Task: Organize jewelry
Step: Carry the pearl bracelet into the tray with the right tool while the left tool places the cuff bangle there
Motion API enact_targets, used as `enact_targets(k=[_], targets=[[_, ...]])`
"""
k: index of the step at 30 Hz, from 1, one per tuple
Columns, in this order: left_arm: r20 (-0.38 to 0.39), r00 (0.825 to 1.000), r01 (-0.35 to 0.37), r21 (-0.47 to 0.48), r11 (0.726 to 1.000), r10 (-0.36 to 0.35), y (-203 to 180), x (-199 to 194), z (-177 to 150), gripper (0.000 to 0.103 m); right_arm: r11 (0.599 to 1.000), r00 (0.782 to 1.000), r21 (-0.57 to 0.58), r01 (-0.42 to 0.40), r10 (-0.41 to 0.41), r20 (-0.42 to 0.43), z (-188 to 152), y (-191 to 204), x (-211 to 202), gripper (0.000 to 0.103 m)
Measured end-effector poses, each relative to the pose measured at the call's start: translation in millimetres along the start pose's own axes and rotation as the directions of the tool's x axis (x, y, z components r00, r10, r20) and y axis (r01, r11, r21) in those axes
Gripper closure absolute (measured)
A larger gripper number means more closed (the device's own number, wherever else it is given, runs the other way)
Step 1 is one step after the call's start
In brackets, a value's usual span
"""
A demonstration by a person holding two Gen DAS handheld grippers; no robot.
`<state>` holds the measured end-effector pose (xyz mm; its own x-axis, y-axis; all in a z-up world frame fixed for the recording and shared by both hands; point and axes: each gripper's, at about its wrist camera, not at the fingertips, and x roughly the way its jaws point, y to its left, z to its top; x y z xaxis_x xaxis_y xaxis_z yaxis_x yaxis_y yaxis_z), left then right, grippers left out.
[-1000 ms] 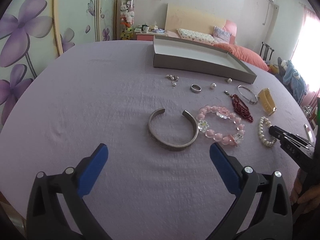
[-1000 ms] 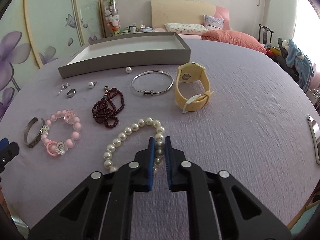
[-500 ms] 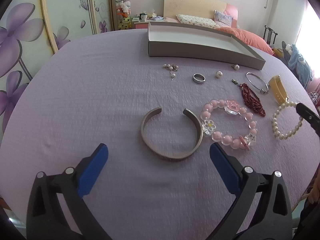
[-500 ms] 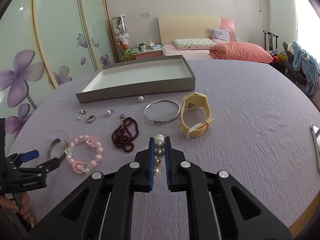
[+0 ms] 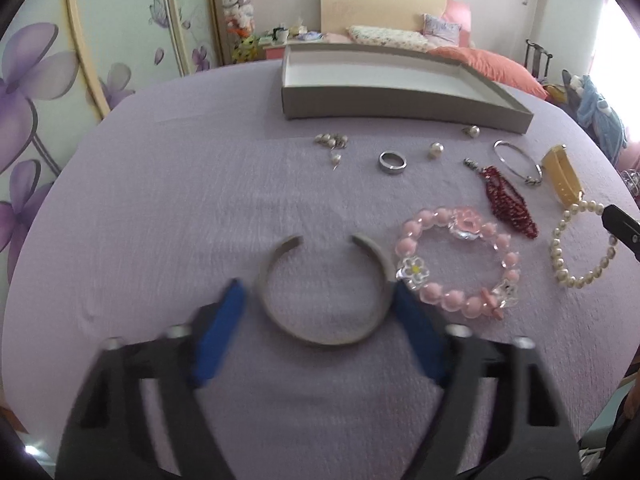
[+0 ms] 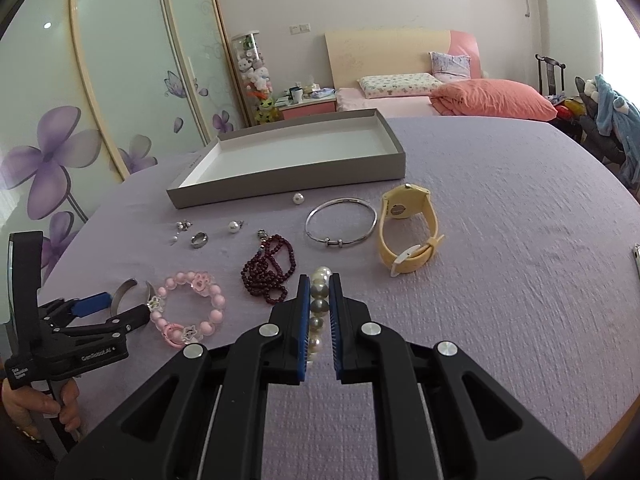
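The right claw (image 6: 319, 312) is clamped on the white pearl bead bracelet (image 6: 318, 304) and holds it above the lilac-covered tabletop (image 6: 500, 280). The left claw (image 5: 320, 312) stands apart, its blue pads on both sides of the grey open metal cuff bangle (image 5: 324, 292), not yet pressed on it. I judge the picking step is in hand; next, each piece must travel toward 12 o'clock into the shallow grey cardboard tray (image 6: 288, 176). The way over the tray's low front wall looks free. The pink bead bracelet with flower charms (image 5: 456, 260) touches the cuff at 3 o'clock, so closing may push it.
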<state>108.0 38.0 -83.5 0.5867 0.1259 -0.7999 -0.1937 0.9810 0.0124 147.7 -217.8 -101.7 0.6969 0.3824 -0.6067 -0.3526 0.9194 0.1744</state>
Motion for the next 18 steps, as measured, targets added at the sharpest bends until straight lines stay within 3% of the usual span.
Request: enact_targets(k=[5, 18], targets=[[0.014, 1.000, 0.017, -0.037, 0.999, -0.016, 12.5, -6.8, 0.7, 0.037, 0.999, 0.999, -0.035, -0.033, 0.034, 0.041, 12.1, 10.4, -12.4, 0.093], [0.179, 0.983, 0.054, -0.080, 0.995, -0.039, 42.5, -68.4, 25.0, 0.037, 0.992, 0.988, -0.083, -0.092, 0.102, 0.120, 55.8, 22.3, -35.0, 0.093]])
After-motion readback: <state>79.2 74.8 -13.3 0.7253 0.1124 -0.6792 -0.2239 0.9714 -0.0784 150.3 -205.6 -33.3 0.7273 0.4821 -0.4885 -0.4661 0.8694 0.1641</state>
